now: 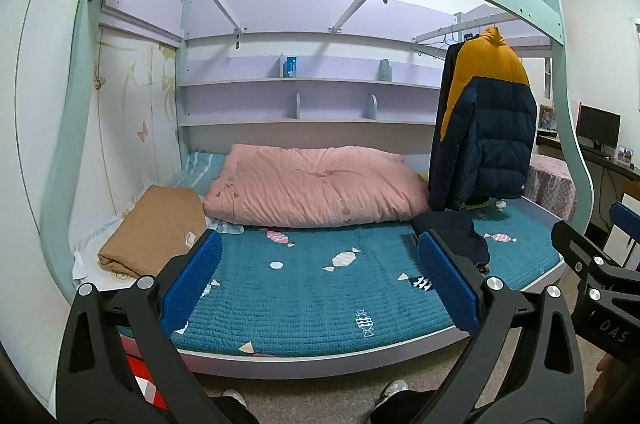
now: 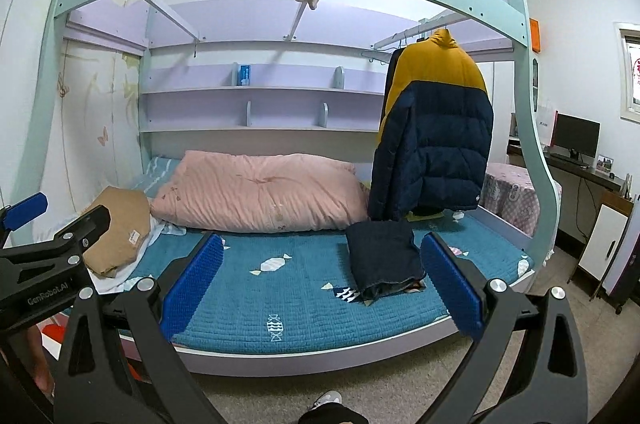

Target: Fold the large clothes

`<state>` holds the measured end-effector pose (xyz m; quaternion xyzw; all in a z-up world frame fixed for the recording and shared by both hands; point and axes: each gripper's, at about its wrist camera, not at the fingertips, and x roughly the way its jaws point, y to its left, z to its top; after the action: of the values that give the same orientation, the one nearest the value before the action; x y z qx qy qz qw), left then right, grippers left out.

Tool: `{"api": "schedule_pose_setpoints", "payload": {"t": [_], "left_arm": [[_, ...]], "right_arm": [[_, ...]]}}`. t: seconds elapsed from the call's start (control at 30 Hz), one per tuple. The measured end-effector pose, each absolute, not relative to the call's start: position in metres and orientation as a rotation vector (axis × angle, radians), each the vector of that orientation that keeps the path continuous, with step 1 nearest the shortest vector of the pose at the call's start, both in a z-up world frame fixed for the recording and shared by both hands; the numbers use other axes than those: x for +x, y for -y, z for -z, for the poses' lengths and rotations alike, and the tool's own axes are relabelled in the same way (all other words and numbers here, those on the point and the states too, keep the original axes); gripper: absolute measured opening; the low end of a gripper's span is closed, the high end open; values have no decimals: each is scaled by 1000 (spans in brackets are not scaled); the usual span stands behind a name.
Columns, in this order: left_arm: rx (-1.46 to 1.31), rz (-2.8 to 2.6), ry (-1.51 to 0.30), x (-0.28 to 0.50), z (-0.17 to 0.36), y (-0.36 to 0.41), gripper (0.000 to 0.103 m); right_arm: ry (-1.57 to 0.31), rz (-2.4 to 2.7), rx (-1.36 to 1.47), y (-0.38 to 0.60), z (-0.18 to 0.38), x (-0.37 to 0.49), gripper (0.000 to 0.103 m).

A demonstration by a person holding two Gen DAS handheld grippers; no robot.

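Left gripper [image 1: 320,288]: we see its jaws spread wide, grasping nothing, above the bed [image 1: 304,308] edge.
Right gripper [image 2: 320,290]: jaws spread too, empty.
Folded dark garment [image 2: 384,260]: it lies on the bed, beyond the right jaws, just beside their right finger.
Puffer jacket [image 2: 436,128]: it hangs behind the garment.

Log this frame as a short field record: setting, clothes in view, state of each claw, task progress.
setting: bunk bed with teal quilted mattress
hanging: yellow and navy puffer jacket on the rail
folded: dark denim garment lying on the mattress
other: pink duvet, tan folded bundle
left claw: open, empty
right claw: open, empty
progress: jacket not yet taken down
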<state>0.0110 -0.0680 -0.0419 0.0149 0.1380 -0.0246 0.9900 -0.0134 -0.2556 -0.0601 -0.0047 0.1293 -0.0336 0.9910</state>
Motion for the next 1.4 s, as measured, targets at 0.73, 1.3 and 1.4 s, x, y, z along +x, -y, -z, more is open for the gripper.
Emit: {"api": "schedule_pose_setpoints", "payload": {"t": [0.73,1.3,1.4], "left_arm": [[47,77,-263,9,39,74,98],[58,92,-277,9,41,72,98],[61,99,-281,11,43,67,98]], "right_arm": [[-262,56,-3,253,60,-16,96],[-268,65,3,252,63,-19,96],[-273,66,1,253,64,-19,96]]}}
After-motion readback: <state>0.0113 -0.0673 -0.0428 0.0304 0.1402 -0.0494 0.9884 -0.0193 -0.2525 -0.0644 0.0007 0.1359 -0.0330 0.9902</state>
